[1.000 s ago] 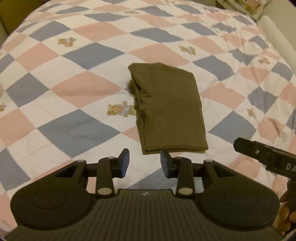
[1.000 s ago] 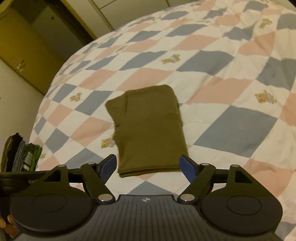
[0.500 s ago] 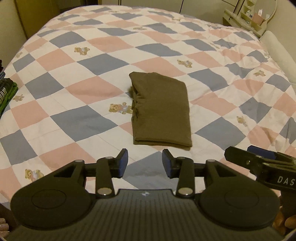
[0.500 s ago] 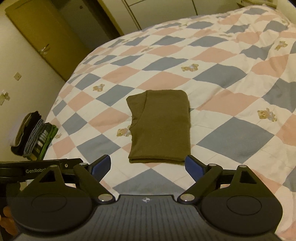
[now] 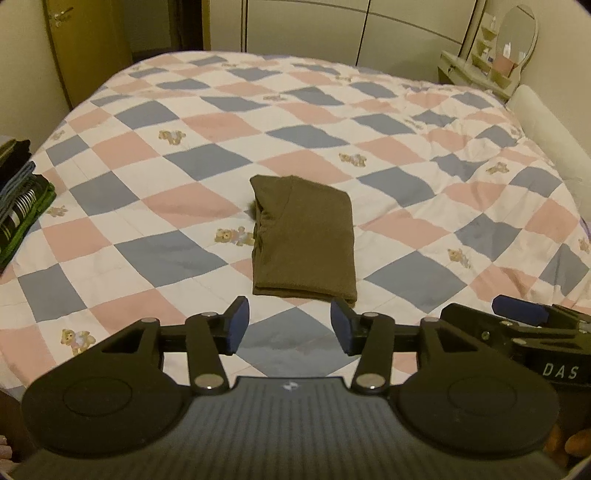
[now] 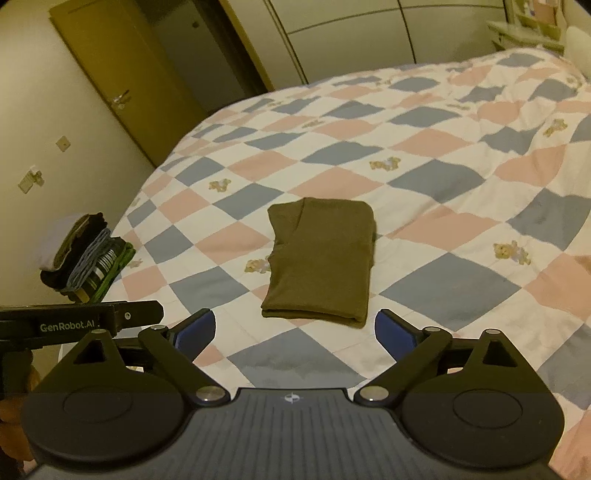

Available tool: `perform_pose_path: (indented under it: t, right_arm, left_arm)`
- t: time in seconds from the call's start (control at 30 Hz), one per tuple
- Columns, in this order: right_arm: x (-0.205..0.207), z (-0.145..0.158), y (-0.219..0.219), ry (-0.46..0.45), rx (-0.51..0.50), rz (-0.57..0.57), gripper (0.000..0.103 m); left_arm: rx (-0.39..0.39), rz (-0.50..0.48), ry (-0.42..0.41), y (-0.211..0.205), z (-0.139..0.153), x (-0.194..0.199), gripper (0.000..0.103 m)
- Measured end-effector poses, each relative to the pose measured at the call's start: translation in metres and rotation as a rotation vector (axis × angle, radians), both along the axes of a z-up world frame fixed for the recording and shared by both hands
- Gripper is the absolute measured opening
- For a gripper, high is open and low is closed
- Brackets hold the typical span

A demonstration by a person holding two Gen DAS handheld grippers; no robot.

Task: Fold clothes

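Garment (image 5: 304,236), olive-brown, folded into a flat rectangle, at the centre of both frames on a checked quilt (image 5: 207,122) of pink, grey-blue and white diamonds with small teddy-bear prints. Its long axis runs from the lower edge of the frame toward the upper edge, tilting slightly leftward at the far end in the left wrist view. The near short end shows stacked folded layers; the far left corner is gathered and creased, with a diagonal seam crossing it.

Left gripper (image 5: 290,326), lower centre of its own frame: the blue-padded jaws have just been opening and stand partly apart, nothing between them, clear of the cloth. Right gripper (image 6: 294,334), lower centre of its frame: the jaws have just been opening and stand wide apart, nothing between them, the garment's near edge just beyond the tips.

Lettering "DAS" appears on the right tool's body at the lower right of the left wrist view; "GenRobot.AI" appears on the left tool's bar at the lower left of the right wrist view.

Stack of folded clothes (image 6: 88,258) at the left edge of the bed; dressing table with oval mirror (image 5: 517,33), upper right; wooden door (image 6: 122,85), upper left.
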State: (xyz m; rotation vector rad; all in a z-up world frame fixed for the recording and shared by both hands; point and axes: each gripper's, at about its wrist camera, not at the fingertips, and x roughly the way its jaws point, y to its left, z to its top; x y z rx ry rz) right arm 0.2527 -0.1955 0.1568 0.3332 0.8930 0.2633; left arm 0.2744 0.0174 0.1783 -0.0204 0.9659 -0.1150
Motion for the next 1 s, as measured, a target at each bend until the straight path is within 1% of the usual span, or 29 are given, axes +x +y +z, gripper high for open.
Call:
perform_pose_path:
  t: [0.2, 0.4, 0.53, 0.87, 1.0]
  right_arm:
    - [-0.012, 0.013, -0.006, -0.044, -0.010, 0.020, 0.099]
    - [-0.021, 0.019, -0.009, -0.064, -0.010, 0.028, 0.100]
    - [-0.022, 0.020, -0.011, -0.066, -0.010, 0.029, 0.100]
    - [-0.018, 0.022, -0.010, -0.054, -0.050, 0.016, 0.101]
    - [-0.015, 0.021, -0.009, -0.050, -0.061, 0.013, 0.101]
  left_arm:
    - [0.003, 0.013, -0.040, -0.005, 0.011, -0.020, 0.049]
    - [0.013, 0.014, -0.049, -0.011, 0.015, -0.030, 0.051]
    - [0.019, 0.013, -0.056, -0.012, 0.017, -0.031, 0.054]
    - [0.018, 0.016, -0.054, -0.014, 0.017, -0.028, 0.055]
    - [0.013, 0.018, -0.039, -0.013, 0.013, -0.025, 0.056]
